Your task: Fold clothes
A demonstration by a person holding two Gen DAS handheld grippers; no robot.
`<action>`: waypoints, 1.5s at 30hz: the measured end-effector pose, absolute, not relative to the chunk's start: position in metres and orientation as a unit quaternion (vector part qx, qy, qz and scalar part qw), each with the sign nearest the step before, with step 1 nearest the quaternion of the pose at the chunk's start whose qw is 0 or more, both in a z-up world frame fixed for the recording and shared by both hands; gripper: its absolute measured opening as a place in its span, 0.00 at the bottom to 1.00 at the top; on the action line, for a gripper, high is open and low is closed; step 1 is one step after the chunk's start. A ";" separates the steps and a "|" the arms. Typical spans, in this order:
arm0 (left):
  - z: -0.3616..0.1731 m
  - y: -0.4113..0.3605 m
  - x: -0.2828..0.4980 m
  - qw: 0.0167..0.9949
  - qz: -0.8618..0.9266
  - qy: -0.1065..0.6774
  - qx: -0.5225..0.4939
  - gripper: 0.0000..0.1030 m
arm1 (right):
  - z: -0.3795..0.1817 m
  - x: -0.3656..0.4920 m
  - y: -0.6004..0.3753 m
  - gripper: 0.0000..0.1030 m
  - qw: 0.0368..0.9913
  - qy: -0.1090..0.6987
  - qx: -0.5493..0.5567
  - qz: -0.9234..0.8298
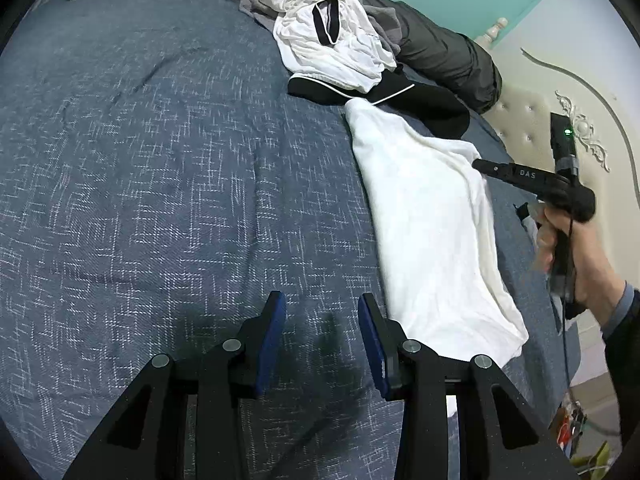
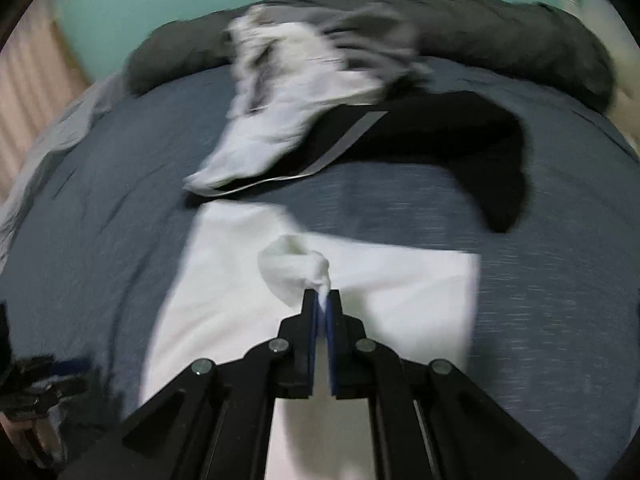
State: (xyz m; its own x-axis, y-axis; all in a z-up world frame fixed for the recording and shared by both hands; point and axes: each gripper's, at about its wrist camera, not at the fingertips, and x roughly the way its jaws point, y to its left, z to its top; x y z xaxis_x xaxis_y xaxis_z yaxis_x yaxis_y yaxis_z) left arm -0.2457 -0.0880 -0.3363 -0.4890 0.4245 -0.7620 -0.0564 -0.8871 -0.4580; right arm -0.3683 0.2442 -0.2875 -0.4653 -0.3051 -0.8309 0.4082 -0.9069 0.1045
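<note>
A white garment (image 1: pixel 424 216) lies on the blue bedspread (image 1: pixel 160 160), stretched from the bed's middle toward the near right. My left gripper (image 1: pixel 322 312) is open and empty, just left of the garment's near edge. My right gripper (image 2: pixel 323 300) is shut on a bunched edge of the white garment (image 2: pixel 296 268) and holds it lifted above the rest of the cloth. In the left wrist view the right gripper (image 1: pixel 480 165) shows at the garment's right edge, held by a hand.
A pile of white and grey clothes (image 1: pixel 320 28) and a black garment (image 1: pixel 420 104) lie at the far side of the bed. A dark rolled duvet (image 1: pixel 452 60) runs along the back. A padded headboard (image 1: pixel 532 120) stands at the right.
</note>
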 end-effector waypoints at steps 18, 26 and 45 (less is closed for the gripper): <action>-0.341 -0.062 -0.244 0.186 0.826 -0.187 -0.499 0.40 | -0.308 -0.359 0.292 0.34 0.252 -0.054 0.511 -0.820; -0.346 -0.036 -0.238 0.227 0.807 -0.190 -0.511 0.40 | -0.327 -0.345 0.295 0.05 0.233 -0.026 0.535 -0.811; -0.347 -0.002 -0.226 0.259 0.797 -0.154 -0.523 0.40 | -0.313 -0.261 0.326 0.18 0.239 -0.027 0.553 -0.798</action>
